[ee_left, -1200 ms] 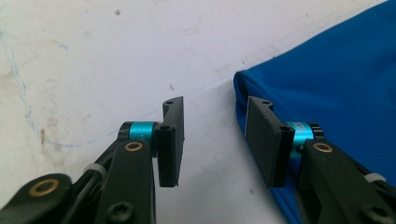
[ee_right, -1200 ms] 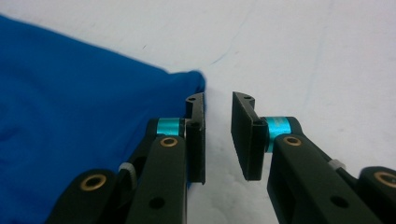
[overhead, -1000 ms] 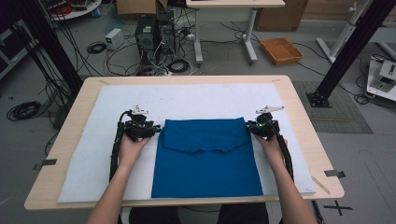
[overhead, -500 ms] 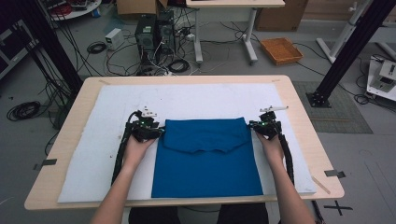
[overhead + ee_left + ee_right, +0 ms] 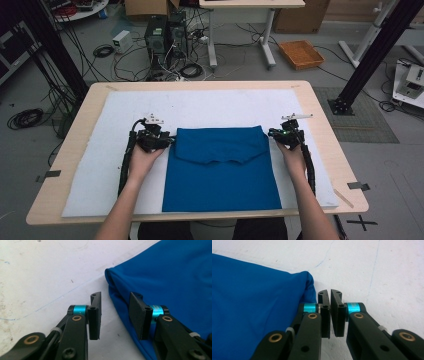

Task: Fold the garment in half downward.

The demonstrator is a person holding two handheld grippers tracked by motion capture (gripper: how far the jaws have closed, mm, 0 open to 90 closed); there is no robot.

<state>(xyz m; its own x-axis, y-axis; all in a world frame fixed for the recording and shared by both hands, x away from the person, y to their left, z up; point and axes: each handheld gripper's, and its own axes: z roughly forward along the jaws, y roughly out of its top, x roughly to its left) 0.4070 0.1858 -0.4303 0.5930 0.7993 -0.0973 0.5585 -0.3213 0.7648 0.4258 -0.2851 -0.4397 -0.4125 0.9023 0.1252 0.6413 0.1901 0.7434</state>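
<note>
The left gripper [image 5: 115,315] has its jaws spread, straddling the edge of the folded blue cloth [image 5: 220,170] near its corner, pads clear of it; the cloth stretches away to its right. The right gripper [image 5: 330,315] sits just beside the cloth's opposite corner on the white mat [image 5: 100,180]; its jaws are pressed almost together, with no fabric visible between them.

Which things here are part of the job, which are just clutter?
In the job:
blue cloth, folded on the white mat
left gripper, jaws open at the cloth's edge
right gripper, shut, beside the cloth's corner

Lying about:
orange tray on the floor
computer towers and cables
white box
</note>
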